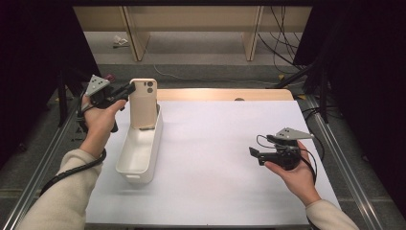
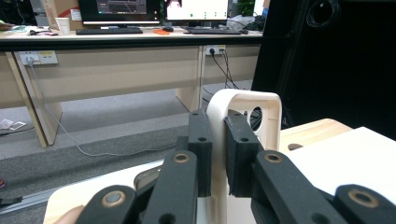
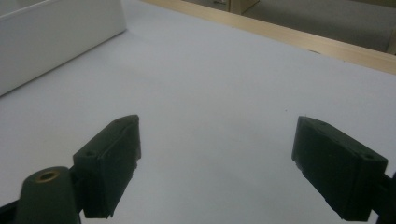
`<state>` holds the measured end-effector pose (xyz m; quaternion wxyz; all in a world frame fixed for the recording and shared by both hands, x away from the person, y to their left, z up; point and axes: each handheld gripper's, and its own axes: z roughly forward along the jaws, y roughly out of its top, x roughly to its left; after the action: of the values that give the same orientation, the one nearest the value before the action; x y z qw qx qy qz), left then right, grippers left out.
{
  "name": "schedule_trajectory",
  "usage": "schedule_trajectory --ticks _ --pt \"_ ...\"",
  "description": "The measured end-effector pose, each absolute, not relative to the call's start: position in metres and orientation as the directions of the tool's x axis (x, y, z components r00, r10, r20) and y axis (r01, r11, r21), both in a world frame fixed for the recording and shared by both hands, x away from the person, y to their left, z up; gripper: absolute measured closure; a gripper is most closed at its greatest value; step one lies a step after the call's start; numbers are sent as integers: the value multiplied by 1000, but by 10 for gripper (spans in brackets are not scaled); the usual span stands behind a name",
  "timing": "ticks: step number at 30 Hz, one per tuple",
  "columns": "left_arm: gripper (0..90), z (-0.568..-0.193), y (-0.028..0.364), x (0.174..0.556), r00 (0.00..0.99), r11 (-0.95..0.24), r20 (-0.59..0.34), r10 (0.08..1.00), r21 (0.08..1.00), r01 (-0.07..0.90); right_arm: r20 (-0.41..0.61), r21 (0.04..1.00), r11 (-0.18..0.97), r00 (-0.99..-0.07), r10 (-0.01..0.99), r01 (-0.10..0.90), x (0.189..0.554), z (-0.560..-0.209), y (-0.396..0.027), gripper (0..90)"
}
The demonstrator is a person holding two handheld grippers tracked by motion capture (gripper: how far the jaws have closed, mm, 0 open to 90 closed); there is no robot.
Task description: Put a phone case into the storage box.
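Your left gripper (image 1: 128, 89) clamps the cream phone case (image 1: 143, 102) by its edge — upright, twin camera holes on top, foot inside the white bin (image 1: 136, 158). Your right gripper (image 1: 255, 154) hangs wide open over the table (image 1: 215, 143).

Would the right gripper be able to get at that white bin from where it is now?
Probably yes. The right gripper has its jaws open and empty, pointing toward the bin, with only bare white table between them. The left gripper is busy at the far end, clamped on the phone case.
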<state>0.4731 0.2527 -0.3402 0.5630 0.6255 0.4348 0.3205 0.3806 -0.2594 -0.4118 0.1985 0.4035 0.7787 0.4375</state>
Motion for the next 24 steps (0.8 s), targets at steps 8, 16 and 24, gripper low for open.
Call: schedule_trajectory --ticks 8,16,24 --pt "821 -343 252 478 412 5 -80 908 983 181 43 842 292 -596 802 453 381 -412 -260 163" --pt "821 -348 254 483 402 3 -82 912 981 192 42 844 289 -594 803 451 381 -412 -260 163" --pt "821 -350 257 488 393 8 -85 915 981 194 44 844 289 -595 802 453 381 -412 -259 163"
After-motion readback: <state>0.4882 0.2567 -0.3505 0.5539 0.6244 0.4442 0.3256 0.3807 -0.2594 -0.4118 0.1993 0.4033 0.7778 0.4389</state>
